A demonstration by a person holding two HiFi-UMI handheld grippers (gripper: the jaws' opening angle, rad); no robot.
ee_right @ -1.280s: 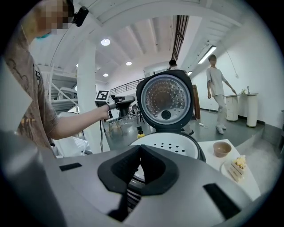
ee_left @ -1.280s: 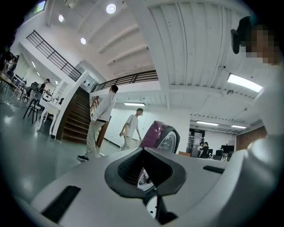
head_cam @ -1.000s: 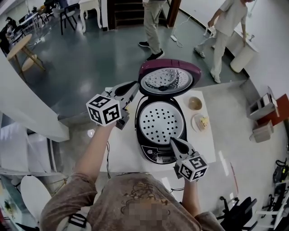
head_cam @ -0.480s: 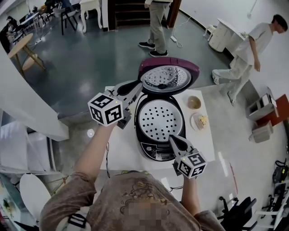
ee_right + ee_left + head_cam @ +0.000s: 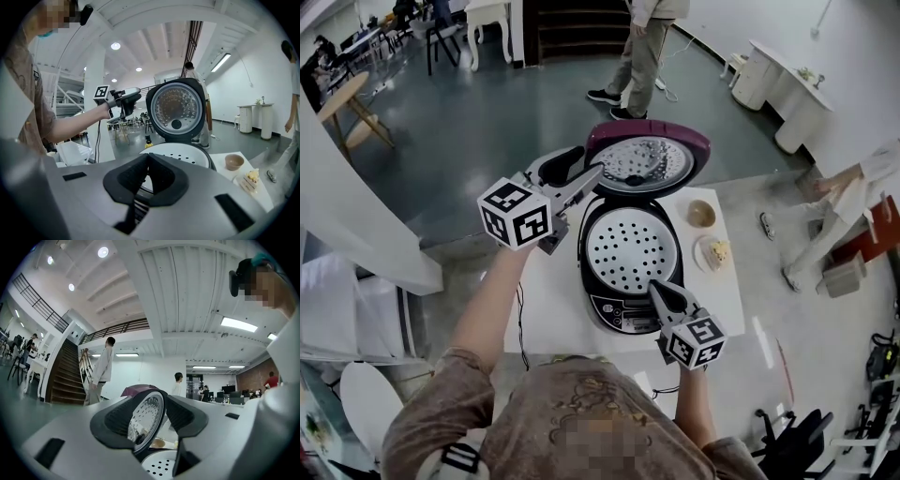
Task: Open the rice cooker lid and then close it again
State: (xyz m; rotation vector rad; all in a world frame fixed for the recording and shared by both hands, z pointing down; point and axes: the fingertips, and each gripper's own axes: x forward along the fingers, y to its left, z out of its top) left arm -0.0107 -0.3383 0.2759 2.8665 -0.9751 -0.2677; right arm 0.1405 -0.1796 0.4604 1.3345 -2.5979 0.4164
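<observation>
The rice cooker [image 5: 602, 305] stands on a white table [image 5: 548, 309]. Its maroon lid [image 5: 649, 157] is raised upright, and a white perforated tray [image 5: 633, 251] shows inside the pot. My left gripper [image 5: 589, 172] is at the lid's left edge. Its jaws have just been opening and now stand apart. In the left gripper view the lid's rim [image 5: 149, 414] shows in the gap of the left gripper [image 5: 157, 414], and the pads do not press on it. My right gripper [image 5: 657, 290] hovers shut over the cooker's front panel. In the right gripper view the right gripper [image 5: 147, 158] holds nothing, with the lid [image 5: 176, 108] beyond.
A small brown bowl [image 5: 701, 214] and a plate with a piece of cake [image 5: 715, 253] sit on the table right of the cooker. A person [image 5: 642, 47] walks on the floor behind it. Another person [image 5: 834, 202] is at the right.
My left gripper has risen a little beside the lid and its jaws have gone from shut to apart. The lid stays up. People in the background have walked on.
</observation>
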